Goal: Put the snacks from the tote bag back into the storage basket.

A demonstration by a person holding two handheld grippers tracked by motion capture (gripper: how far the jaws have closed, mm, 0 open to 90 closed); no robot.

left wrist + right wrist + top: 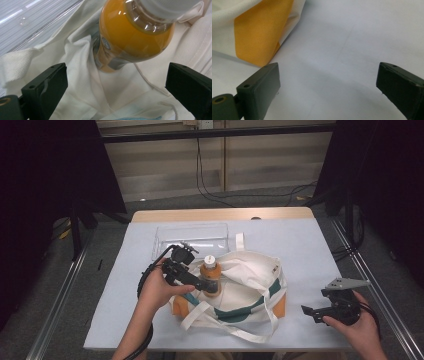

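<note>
While the left gripper [212, 287] hangs with jaws spread just short of the orange juice bottle [210, 275] standing in the tote bag [250, 290], apparently to grasp it, the right gripper [312, 312] rests open, idle on the table [310, 250].

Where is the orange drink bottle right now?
In the high view, the orange bottle stands left of centre in the white tote bag, beside the open left gripper.

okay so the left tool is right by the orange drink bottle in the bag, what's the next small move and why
Probably ease the left tool forward and close on the bottle. Its jaws stand wide open, the bottle sits just ahead of them, ungripped, in the white tote bag. The right tool is open off to the side.
</note>
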